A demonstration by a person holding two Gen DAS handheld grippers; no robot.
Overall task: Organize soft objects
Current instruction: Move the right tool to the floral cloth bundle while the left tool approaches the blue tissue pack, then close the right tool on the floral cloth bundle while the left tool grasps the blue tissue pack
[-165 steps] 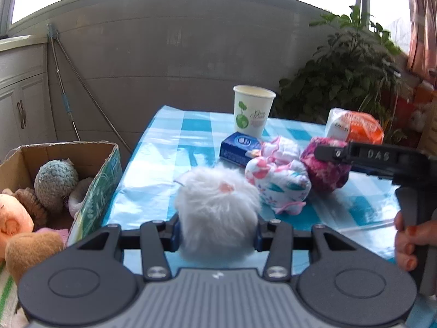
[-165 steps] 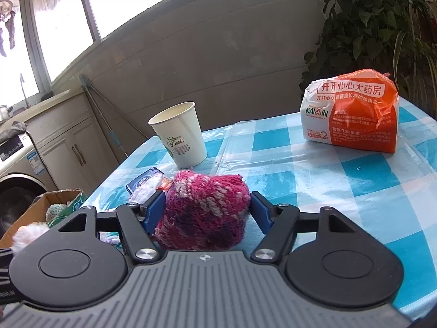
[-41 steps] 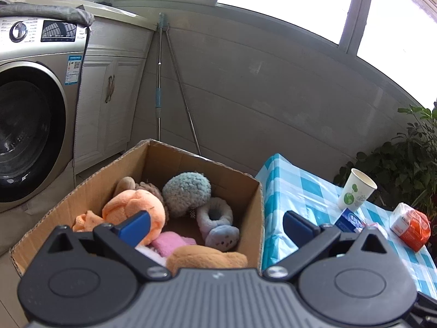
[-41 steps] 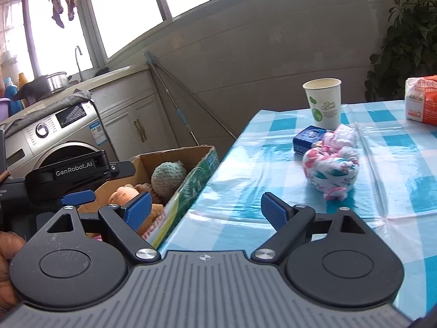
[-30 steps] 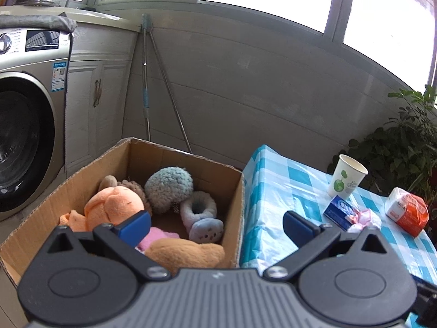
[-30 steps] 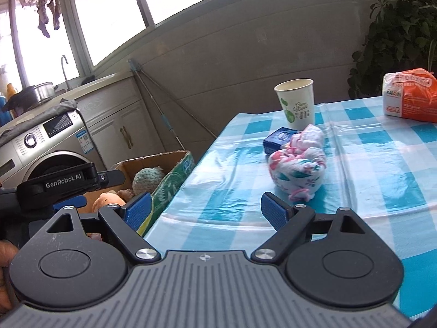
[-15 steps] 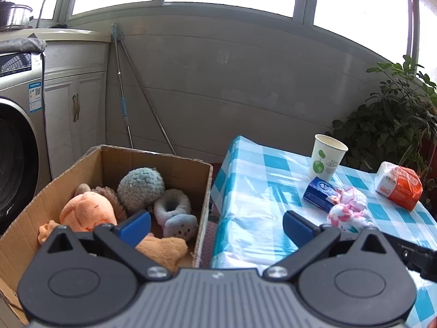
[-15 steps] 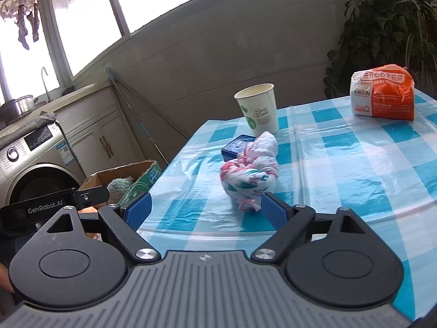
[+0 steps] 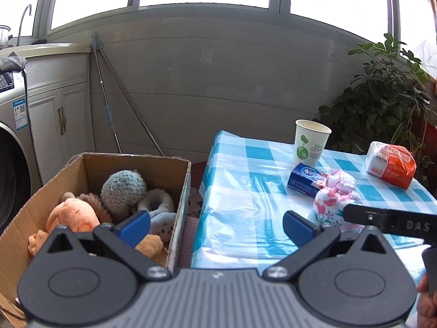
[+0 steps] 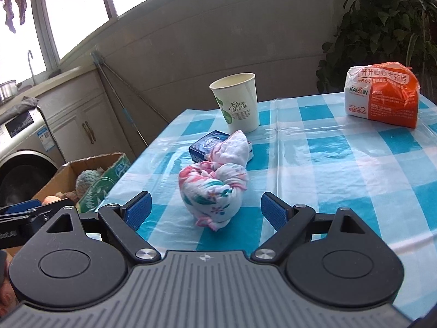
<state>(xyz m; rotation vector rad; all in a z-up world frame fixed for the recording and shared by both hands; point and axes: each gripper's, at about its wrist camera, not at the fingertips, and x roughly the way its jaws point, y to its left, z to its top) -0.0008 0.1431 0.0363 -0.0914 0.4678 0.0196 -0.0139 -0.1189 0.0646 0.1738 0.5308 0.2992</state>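
- A sunlit room with grey wall panels under a row of windows holds a tabletop covered in blue-and-white checked plastic, with a cardboard box standing on the floor just beside its left edge.
- The right claw is spread wide and holds nothing; it hovers low over the tabletop, its blue pads flanking the view of a floral cloth bundle that lies just ahead, untouched.
- The left claw is also spread and empty, hanging over the gap between box and tabletop.
- Inside the box lie an orange plush toy, a teal fuzzy ball and a grey ring-shaped plush, packed close together.
- Behind the bundle and touching it lies a blue tissue pack.
- Just past the pack stands an upright paper cup with a green print.
- Well apart, towards the far right edge, sits an orange-and-white packet.
- A leafy plant rises beyond the tabletop; a washing machine stands far left.
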